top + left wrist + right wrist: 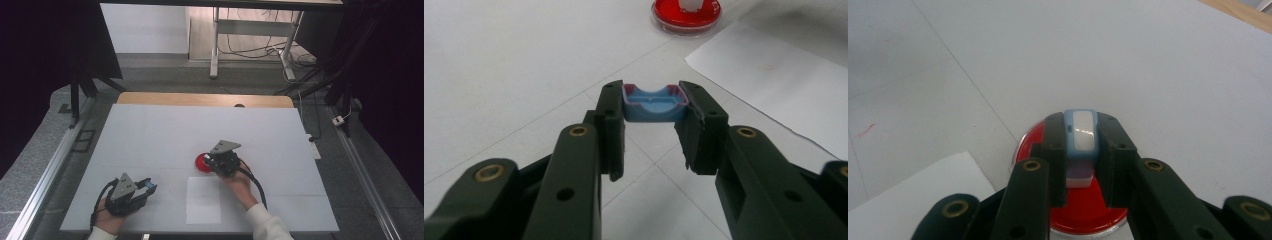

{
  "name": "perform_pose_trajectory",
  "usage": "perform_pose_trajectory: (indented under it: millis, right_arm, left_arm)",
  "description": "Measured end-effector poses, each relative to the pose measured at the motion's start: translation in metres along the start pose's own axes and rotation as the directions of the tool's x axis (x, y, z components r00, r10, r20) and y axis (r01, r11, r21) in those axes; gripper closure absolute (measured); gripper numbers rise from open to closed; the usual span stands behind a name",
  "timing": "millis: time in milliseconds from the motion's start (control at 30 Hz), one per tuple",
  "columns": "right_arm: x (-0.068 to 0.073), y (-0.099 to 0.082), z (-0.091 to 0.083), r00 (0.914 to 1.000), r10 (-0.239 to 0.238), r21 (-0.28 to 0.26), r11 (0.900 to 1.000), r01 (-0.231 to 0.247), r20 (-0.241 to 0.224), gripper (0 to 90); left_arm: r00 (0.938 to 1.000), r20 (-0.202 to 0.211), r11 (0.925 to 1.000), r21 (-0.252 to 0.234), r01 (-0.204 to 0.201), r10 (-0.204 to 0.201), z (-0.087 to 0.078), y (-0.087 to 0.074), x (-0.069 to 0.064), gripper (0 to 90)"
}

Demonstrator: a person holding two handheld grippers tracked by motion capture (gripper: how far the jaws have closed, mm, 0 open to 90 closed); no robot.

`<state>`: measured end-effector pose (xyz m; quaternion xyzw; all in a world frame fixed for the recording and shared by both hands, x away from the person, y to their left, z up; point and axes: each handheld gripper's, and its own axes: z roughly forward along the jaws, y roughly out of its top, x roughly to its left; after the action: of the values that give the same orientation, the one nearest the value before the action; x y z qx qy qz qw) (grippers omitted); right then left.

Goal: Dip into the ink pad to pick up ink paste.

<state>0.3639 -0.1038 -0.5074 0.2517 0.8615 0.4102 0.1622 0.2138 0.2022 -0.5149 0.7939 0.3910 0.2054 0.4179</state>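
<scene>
High view: at the table's (pixel 150 130) left front, the left gripper (pixel 145 187) pinches a blue cap (pixel 655 103) between its jaws. A white sheet (pixel 203 200) lies at mid-front. Right of it, the right gripper (pixel 216 161) clamps a blue-and-white block (pixel 1081 134) over a red dish (pixel 201 163).

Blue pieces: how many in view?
2. A blue cap sits clamped in the left claw, near the table's front left. A blue-and-white stamp sits clamped in the right claw, over the red pad.
</scene>
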Motion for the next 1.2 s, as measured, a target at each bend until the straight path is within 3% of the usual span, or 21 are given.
perform_pose_trajectory:
  millis: [333, 567, 800, 933, 1200]
  right_arm:
    - [0.001, 0.002, -0.001, 0.9998, -0.017, 0.014, 0.9998, 0.017, 0.008, 75.3]
    - [0.001, 0.003, -0.003, 0.9995, -0.032, -0.009, 0.9994, 0.032, 0.003, 75.1]
    - [-0.002, 0.003, -0.006, 1.0, -0.003, -0.031, 0.9995, 0.003, 0.002, 75.0]
    - [-0.007, 0.003, -0.011, 0.9991, 0.037, -0.058, 0.9975, -0.039, -0.021, 75.0]
    - [-0.011, 0.005, -0.02, 0.9981, 0.056, -0.081, 0.995, -0.058, -0.025, 75.0]
  left_arm:
    - [1.0, -0.001, 1.0, 0.001, 0.001, -0.001, 0.001, 0.0, 0.0, 64.8]
    - [1.0, 0.001, 1.0, 0.001, 0.003, -0.003, 0.001, 0.0, 0.001, 64.9]
    - [1.0, 0.001, 1.0, 0.0, 0.002, -0.002, 0.001, 0.0, 0.001, 64.9]
    - [1.0, 0.0, 1.0, 0.0, 0.003, -0.003, 0.001, 0.0, 0.002, 64.9]
    - [1.0, -0.001, 1.0, 0.001, 0.002, -0.002, 0.001, 0.0, 0.002, 64.9]
